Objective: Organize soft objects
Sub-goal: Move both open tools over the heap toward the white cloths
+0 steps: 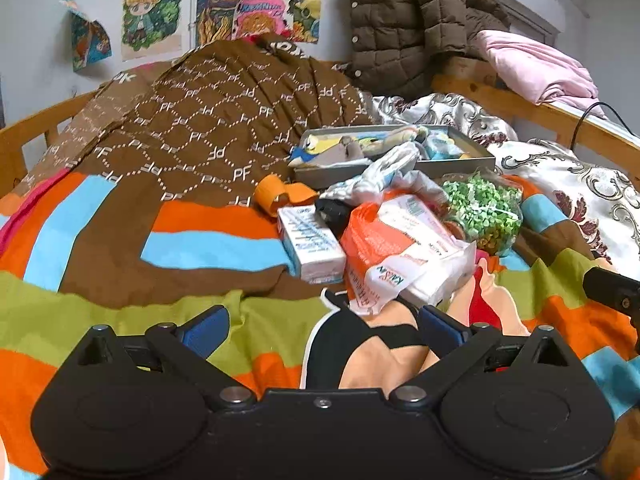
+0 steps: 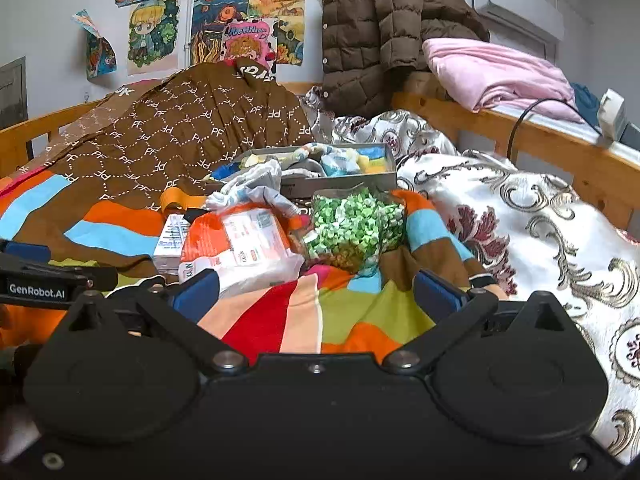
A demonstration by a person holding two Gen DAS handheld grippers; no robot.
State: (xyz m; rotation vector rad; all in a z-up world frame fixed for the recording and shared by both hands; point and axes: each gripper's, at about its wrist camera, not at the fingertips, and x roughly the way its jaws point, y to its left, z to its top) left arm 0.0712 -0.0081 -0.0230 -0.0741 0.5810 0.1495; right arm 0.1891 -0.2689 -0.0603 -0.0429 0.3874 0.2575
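Left claw (image 1: 324, 326): blue-padded fingers spread wide, holding nothing, low over the striped multicoloured bedspread (image 1: 120, 240).
Right claw (image 2: 318, 294): also spread wide and empty, hovering over the same bedspread; its black tip shows at the right edge of the left view.
Nearest soft object: an orange-and-white plastic pack of tissues (image 1: 394, 252), lying just ahead of the left claw, its loose wrapper end pointing toward the claw.
Beside it: a small white-and-blue carton (image 1: 310, 244) touching the pack's left side; a clear bag of green and white pellets (image 2: 352, 230) just to its right.
Behind the pack: crumpled white and grey socks (image 1: 384, 174), an orange fabric roll (image 1: 280, 194), then a shallow grey metal tray (image 1: 460, 162) already holding several soft items.
Bed: wooden-framed, with a brown quilt printed "PF" (image 1: 208, 128) heaped at the back.
Likely step: picking up the tissue pack to move it into the tray.
Doing it well: approach the pack's firm middle rather than the loose wrapper; close gently; lift clear of the carton and bag before carrying it over the tray's rim.
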